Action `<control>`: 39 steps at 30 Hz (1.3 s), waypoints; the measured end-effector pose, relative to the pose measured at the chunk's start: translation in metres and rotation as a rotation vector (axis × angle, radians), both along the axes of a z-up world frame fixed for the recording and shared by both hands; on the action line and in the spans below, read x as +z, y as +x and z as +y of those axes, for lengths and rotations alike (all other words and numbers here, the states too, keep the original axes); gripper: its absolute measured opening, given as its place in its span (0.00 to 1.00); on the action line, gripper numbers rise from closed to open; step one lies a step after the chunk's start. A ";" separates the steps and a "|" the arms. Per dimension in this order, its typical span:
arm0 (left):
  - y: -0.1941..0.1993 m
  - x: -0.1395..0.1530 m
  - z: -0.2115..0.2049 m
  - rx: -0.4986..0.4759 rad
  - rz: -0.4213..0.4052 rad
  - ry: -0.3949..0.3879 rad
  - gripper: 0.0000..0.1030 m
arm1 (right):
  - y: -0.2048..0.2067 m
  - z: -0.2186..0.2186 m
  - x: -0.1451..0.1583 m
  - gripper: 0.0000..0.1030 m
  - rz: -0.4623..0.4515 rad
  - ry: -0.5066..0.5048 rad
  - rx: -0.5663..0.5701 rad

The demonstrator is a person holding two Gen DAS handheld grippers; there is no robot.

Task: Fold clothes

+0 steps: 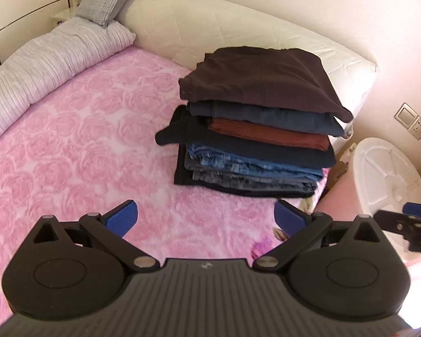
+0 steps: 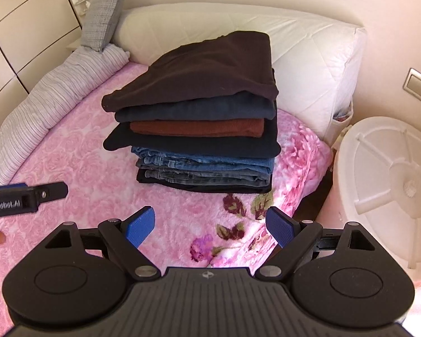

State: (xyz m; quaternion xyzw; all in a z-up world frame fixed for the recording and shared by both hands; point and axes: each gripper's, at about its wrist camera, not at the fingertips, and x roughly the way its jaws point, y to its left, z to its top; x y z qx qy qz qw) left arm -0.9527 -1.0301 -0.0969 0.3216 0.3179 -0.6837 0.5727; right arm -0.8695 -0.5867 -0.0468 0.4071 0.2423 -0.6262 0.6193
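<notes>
Clothes [image 1: 255, 129] lie folded in one stack on the bed [image 1: 78, 140]; no loose garment shows; left gripper [image 1: 206, 219] and right gripper [image 2: 210, 226] gape wide, empty

I'm seeing a pink blanket [image 1: 70, 146] lying near, white headboard [image 2: 308, 42] far, white tub [image 2: 384, 185] right.

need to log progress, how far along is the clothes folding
Looks near finished: a stack of folded clothes sits on the pink blanket, dark brown garment on top. Nothing is in hand; the left gripper and right gripper are open and empty. No unfolded clothes are visible.
</notes>
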 end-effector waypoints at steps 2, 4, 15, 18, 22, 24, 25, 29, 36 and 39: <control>-0.005 0.001 0.011 0.010 -0.009 0.008 0.99 | -0.002 0.005 0.001 0.86 -0.013 -0.009 -0.002; -0.007 0.003 0.022 0.025 -0.010 0.013 0.99 | -0.002 0.010 -0.002 0.86 -0.025 0.003 -0.003; 0.012 0.023 0.046 0.018 -0.067 -0.024 0.99 | 0.019 0.033 0.019 0.86 0.017 -0.030 -0.017; 0.020 0.029 0.051 0.005 -0.058 -0.036 0.99 | 0.031 0.038 0.027 0.86 0.039 -0.057 -0.025; 0.029 0.034 0.057 -0.010 -0.039 -0.049 0.99 | 0.047 0.045 0.035 0.86 0.062 -0.083 -0.025; 0.034 0.036 0.060 -0.017 -0.030 -0.056 0.99 | 0.052 0.048 0.037 0.86 0.063 -0.090 -0.031; 0.037 0.037 0.062 -0.021 -0.025 -0.059 0.99 | 0.055 0.049 0.038 0.86 0.065 -0.092 -0.031; 0.044 0.040 0.066 -0.018 -0.020 -0.069 0.99 | 0.064 0.052 0.041 0.86 0.070 -0.103 -0.033; 0.055 0.045 0.072 -0.010 -0.024 -0.085 0.99 | 0.077 0.056 0.045 0.86 0.070 -0.115 -0.031; 0.058 0.044 0.075 -0.012 -0.034 -0.087 0.99 | 0.081 0.057 0.046 0.86 0.070 -0.116 -0.028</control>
